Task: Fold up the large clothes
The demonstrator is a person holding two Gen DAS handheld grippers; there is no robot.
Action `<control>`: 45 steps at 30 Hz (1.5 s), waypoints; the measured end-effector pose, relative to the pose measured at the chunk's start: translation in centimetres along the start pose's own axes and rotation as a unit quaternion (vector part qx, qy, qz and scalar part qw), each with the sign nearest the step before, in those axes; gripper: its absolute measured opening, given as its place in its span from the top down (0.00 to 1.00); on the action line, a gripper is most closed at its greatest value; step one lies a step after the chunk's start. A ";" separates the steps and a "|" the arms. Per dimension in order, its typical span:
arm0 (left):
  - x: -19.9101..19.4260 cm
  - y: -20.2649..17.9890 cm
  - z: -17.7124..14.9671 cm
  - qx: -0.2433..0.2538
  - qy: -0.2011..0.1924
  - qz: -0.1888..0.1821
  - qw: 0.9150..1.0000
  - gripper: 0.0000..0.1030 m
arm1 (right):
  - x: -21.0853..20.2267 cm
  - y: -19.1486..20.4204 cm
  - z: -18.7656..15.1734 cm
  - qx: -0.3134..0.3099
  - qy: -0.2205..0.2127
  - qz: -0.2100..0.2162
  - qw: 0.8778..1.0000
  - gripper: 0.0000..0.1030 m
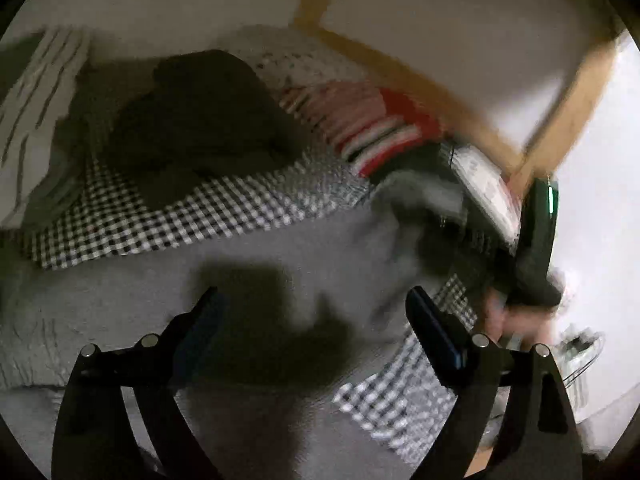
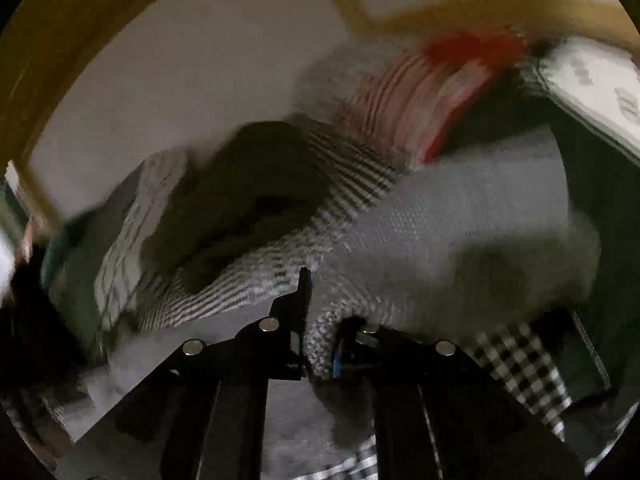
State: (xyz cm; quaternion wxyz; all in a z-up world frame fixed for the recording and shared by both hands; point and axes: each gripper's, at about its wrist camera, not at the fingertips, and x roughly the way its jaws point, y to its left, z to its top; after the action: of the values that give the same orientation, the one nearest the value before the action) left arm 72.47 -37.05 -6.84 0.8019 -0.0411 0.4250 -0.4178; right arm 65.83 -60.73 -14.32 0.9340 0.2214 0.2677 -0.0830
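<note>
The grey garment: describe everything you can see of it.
The grey garment is a large, textured, knit-looking cloth, spread mostly flat with soft wrinkles over a black-and-white checked cloth. In the right wrist view a bunched fold of it rises between the fingers of the right claw, which is shut on it. The left claw hangs open above it. Motion blur hides finer detail.

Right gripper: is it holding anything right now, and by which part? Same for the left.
The right gripper is shut on a bunched fold of the grey garment. The left gripper is open above it, holding nothing.
</note>
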 end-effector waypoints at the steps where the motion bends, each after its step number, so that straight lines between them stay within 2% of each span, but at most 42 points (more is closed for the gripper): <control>1: -0.8 0.7 1.1 -0.022 0.000 -0.022 1.000 0.13 | 0.0 2.1 0.3 -0.038 -0.012 -0.012 0.999 0.92; 2: -1.4 1.1 2.8 -0.039 0.007 -0.049 0.998 0.13 | 0.1 4.5 0.0 -0.080 -0.021 -0.024 0.996 0.92; 4: -2.4 0.8 5.9 -0.040 0.035 -0.078 0.996 0.13 | -1.1 8.6 -1.7 -0.164 -0.025 -0.042 0.985 0.92; 5: -2.9 0.5 7.0 -0.034 0.043 -0.078 0.995 0.13 | -1.5 11.5 -3.4 -0.220 -0.026 -0.059 0.973 0.93; 6: -3.4 0.1 7.9 -0.026 0.051 -0.071 0.996 0.13 | -2.0 14.7 -6.3 -0.291 -0.023 -0.081 0.953 0.93; 7: -4.0 0.0 8.7 -0.016 0.059 -0.055 0.997 0.13 | -2.0 17.0 -8.3 -0.340 -0.021 -0.096 0.935 0.93; 9: -5.7 0.2 9.2 0.011 0.071 0.014 0.997 0.13 | -1.3 22.7 -14.0 -0.453 -0.011 -0.123 0.883 0.93; 10: -6.6 0.7 8.7 0.025 0.075 0.063 0.995 0.11 | -1.2 24.1 -16.1 -0.483 -0.006 -0.126 0.866 0.93; 11: -7.0 1.4 8.1 0.032 0.077 0.090 0.992 0.09 | -0.6 26.0 -18.8 -0.518 0.005 -0.126 0.846 0.93; 12: -7.2 2.2 7.3 0.035 0.084 0.109 0.990 0.09 | 0.1 27.3 -21.1 -0.542 0.021 -0.118 0.832 0.93; 13: -6.9 3.4 5.8 0.033 0.107 0.118 0.987 0.09 | 0.7 27.9 -22.3 -0.551 0.032 -0.115 0.826 0.93; 16: -4.7 6.0 2.2 0.031 0.179 0.119 0.976 0.09 | 3.1 28.5 -26.1 -0.582 0.069 -0.143 0.797 0.92; 18: -3.6 6.2 0.7 0.054 0.208 0.123 0.969 0.09 | 3.0 28.8 -27.1 -0.589 0.059 -0.164 0.789 0.92; 20: -1.9 5.3 -0.3 0.093 0.227 0.143 0.959 0.09 | 3.4 28.7 -26.8 -0.585 0.058 -0.166 0.792 0.92; 22: -0.6 5.0 -0.5 0.102 0.231 0.167 0.953 0.09 | 3.5 28.5 -26.5 -0.580 0.057 -0.169 0.795 0.91; 24: 0.9 4.4 -0.5 0.089 0.255 0.160 0.949 0.09 | 3.7 29.2 -26.6 -0.582 0.050 -0.179 0.792 0.91; 26: 2.4 2.5 -0.6 0.107 0.271 0.140 0.946 0.09 | 4.0 29.6 -26.7 -0.582 0.046 -0.185 0.790 0.91; 27: 3.6 1.0 -0.9 0.136 0.284 0.144 0.938 0.09 | 4.0 29.7 -26.7 -0.581 0.046 -0.184 0.792 0.91; 28: 4.9 -0.5 -1.5 0.174 0.297 0.163 0.925 0.09 | 3.5 29.8 -27.0 -0.579 0.046 -0.184 0.793 0.91; 31: 8.8 -2.4 -3.4 0.263 0.334 0.242 0.872 0.09 | 3.2 30.0 -27.2 -0.576 0.044 -0.184 0.796 0.91; 32: 10.2 -2.5 -4.0 0.281 0.342 0.263 0.857 0.09 | 3.3 30.0 -27.2 -0.574 0.043 -0.183 0.797 0.91; 33: 11.3 -2.4 -4.5 0.295 0.347 0.273 0.847 0.09 | 3.2 30.0 -27.3 -0.573 0.043 -0.182 0.798 0.91; 34: 11.5 -2.4 -4.4 0.299 0.341 0.270 0.849 0.17 | 3.3 30.0 -27.3 -0.571 0.043 -0.181 0.800 0.91; 35: 11.4 -2.3 -4.2 0.292 0.335 0.262 0.857 0.55 | 3.4 30.0 -27.2 -0.569 0.042 -0.180 0.802 0.91; 37: 10.0 -1.1 -2.2 0.213 0.315 0.224 0.897 0.85 | 3.4 29.9 -27.1 -0.565 0.041 -0.177 0.805 0.91; 38: 9.2 -0.8 -1.5 0.199 0.303 0.211 0.908 0.87 | 2.7 29.6 -27.3 -0.563 0.039 -0.176 0.806 0.91; 41: 6.0 0.5 0.1 0.172 0.257 0.204 0.929 0.89 | 2.2 29.5 -27.0 -0.553 0.036 -0.172 0.814 0.91; 44: 1.0 1.7 1.0 0.128 0.187 0.188 0.956 0.89 | 1.1 29.4 -25.8 -0.525 0.021 -0.166 0.835 0.92; 45: -1.1 2.0 1.1 0.113 0.160 0.182 0.964 0.89 | 0.5 29.5 -25.0 -0.508 0.011 -0.164 0.845 0.92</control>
State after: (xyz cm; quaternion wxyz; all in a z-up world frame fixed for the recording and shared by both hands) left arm 74.21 -35.26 -6.32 0.7854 0.1951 0.4979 -0.3117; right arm 62.73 -23.14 -22.63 0.8856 -0.3304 0.3153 -0.0848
